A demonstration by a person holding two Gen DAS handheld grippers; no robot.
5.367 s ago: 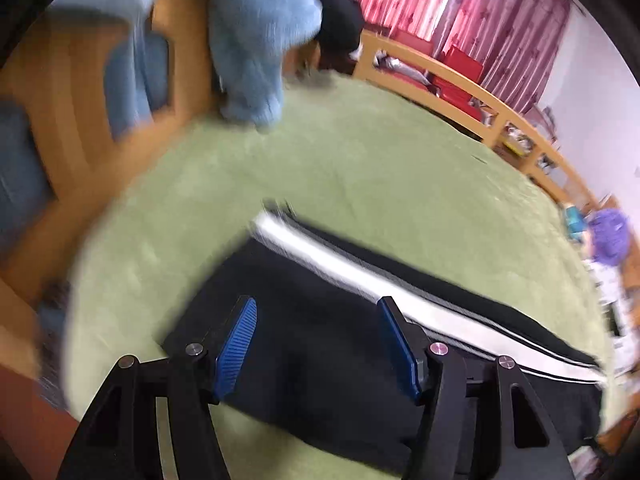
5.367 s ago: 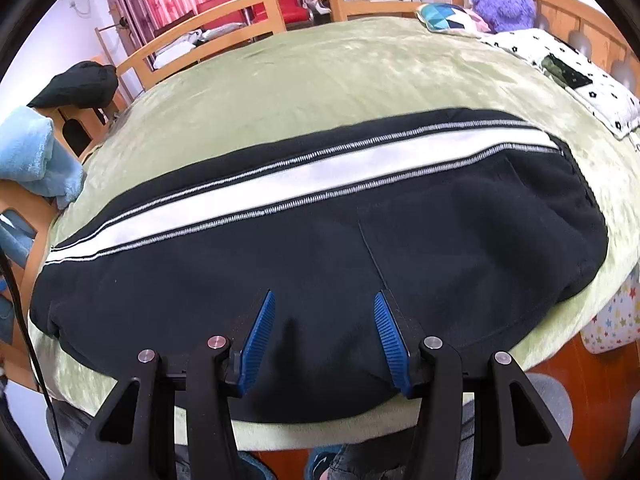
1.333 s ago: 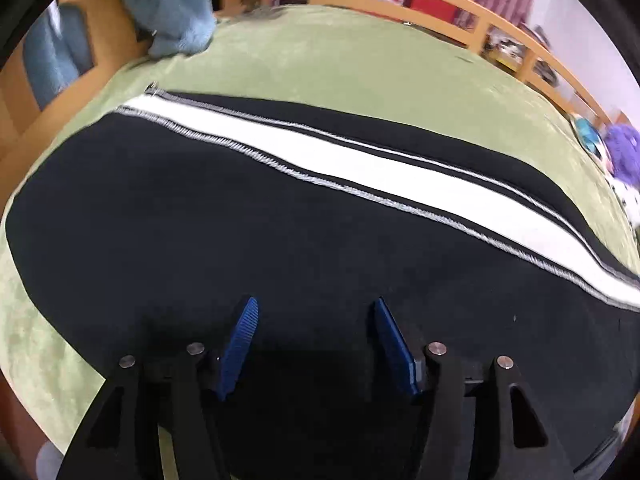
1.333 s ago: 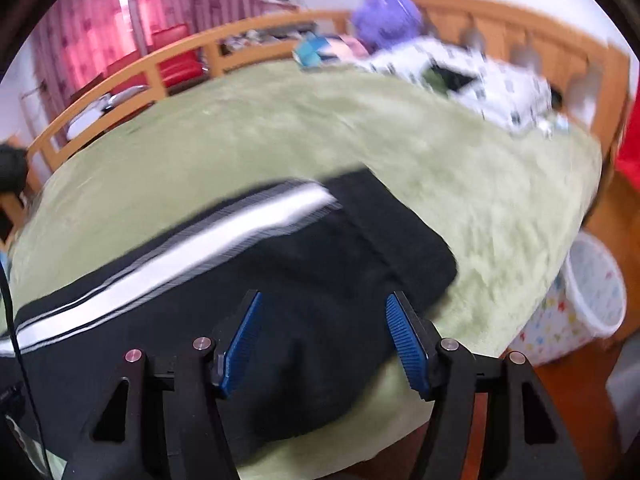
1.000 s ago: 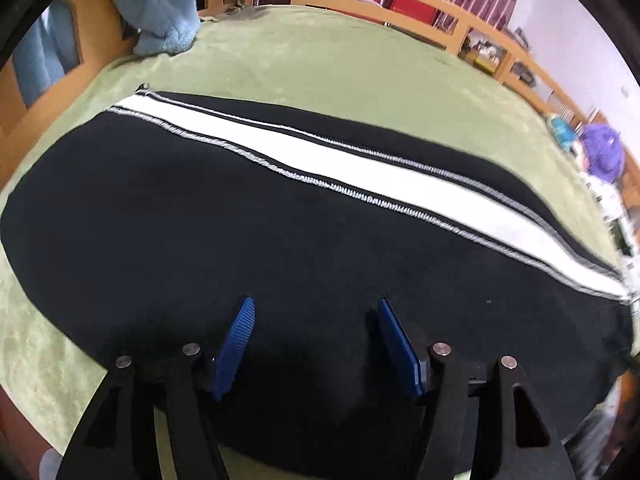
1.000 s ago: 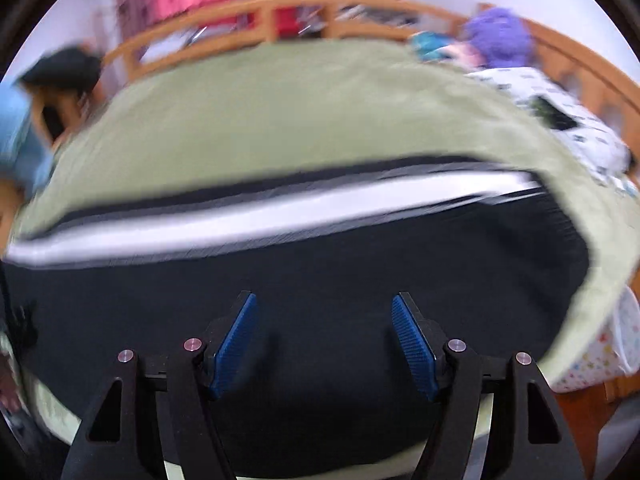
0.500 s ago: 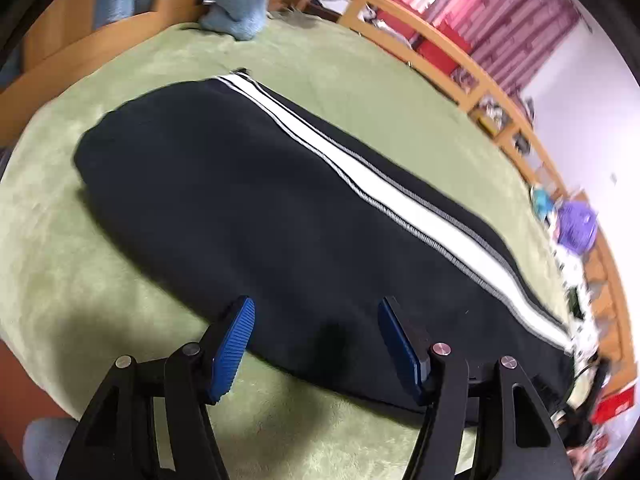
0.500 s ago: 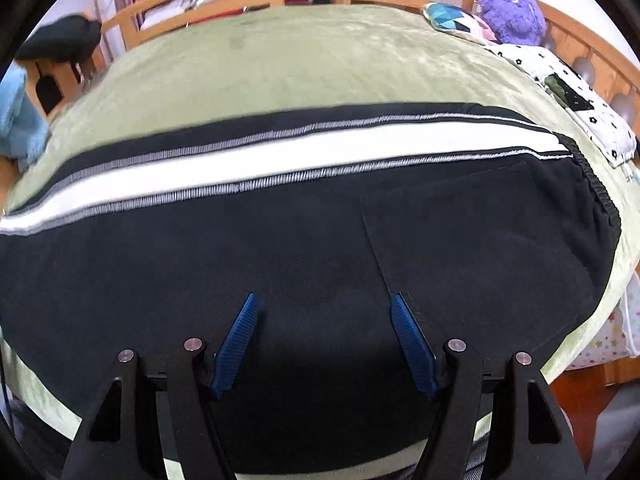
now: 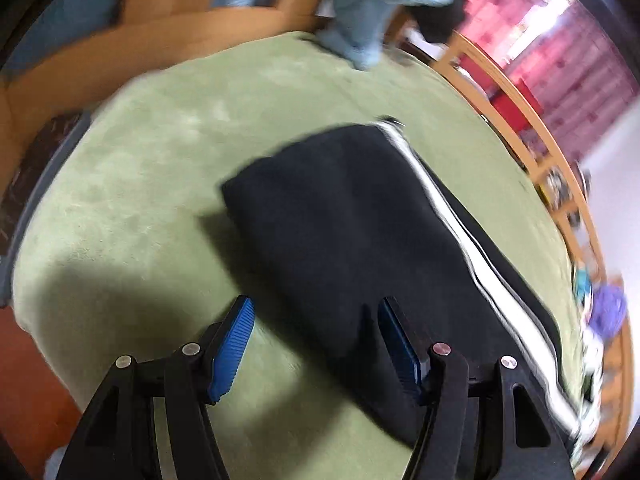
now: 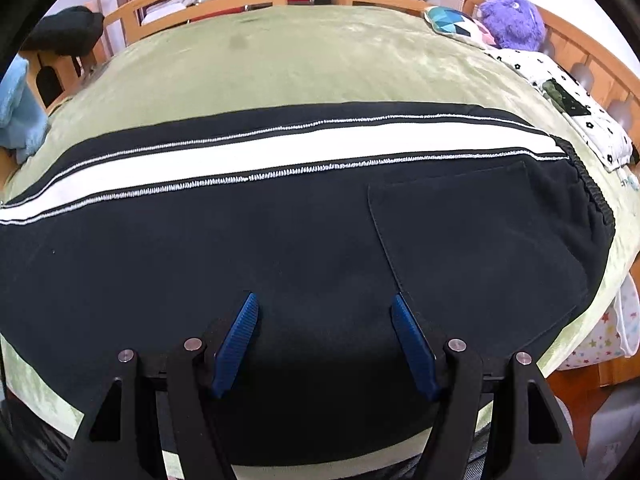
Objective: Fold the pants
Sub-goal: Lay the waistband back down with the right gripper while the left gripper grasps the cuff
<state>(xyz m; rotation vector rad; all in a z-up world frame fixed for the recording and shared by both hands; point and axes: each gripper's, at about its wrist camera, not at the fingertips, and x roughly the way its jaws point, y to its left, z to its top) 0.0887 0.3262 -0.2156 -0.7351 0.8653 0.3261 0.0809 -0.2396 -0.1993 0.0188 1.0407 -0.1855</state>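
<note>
Through my left wrist view, my left tongs hang wide open with nothing between them, just above the near edge of the black pants on the green bed. The cuff end of the pants lies ahead and slightly left of these tongs; the white stripe runs away to the right along the pants' far edge, so the long axis heads off rightward. The picture is blurred, so I cannot tell finer creases.

Through my right wrist view, my right tongs are likewise spread wide and empty, poised over the seat of the pants. The pants stretch crosswise, the waistband to the right, the legs off to the left. I judge my left tongs nearer the cuffs, so a lengthwise fold would carry that end toward the waistband.
</note>
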